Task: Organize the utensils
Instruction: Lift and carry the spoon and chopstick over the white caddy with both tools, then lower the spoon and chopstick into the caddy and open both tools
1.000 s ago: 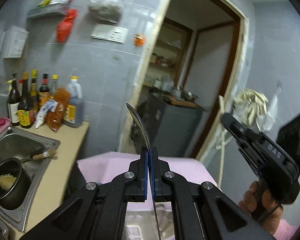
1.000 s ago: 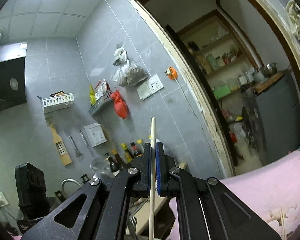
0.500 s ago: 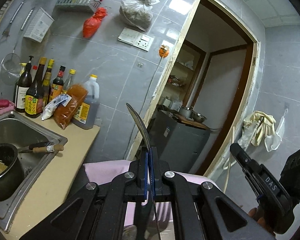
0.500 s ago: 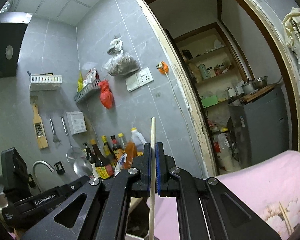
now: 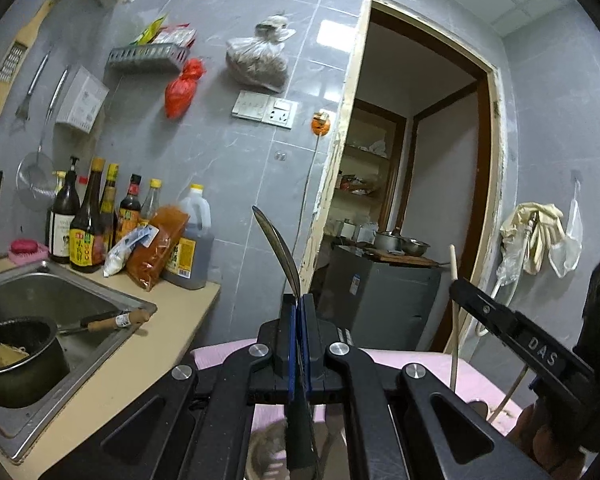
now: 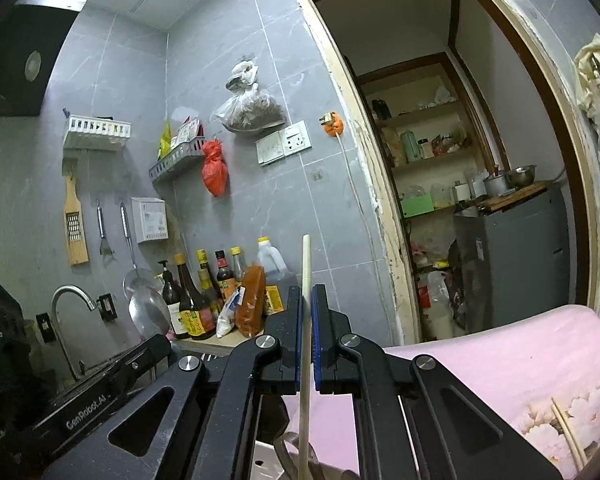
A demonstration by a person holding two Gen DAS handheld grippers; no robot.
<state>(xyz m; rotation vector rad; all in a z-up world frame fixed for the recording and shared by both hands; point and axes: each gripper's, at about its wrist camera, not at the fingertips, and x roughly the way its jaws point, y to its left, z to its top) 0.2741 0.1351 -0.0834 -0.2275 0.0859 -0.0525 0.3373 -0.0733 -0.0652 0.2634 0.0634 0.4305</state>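
Both tools up in front of the doorway (image 5: 420,184): left gripper (image 5: 299,344) fingers pinched tight on a metal spoon (image 5: 278,248), thin, stiff, slick steel, best held low on its handle; right gripper (image 6: 307,344) fingers clamped on a chopstick (image 6: 306,268), light, rigid, liable to pivot. Readable: "DAS" on one tool, "GenRobot.AI" on the other

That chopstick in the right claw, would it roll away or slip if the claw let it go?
Probably yes. The wooden chopstick looks thin, round and smooth, so it would likely roll on a flat surface. It stands nearly upright, pinched only at mid-length by the right claw, so loosened it would likely slide straight down. It looks straight and stiff, and probably light.
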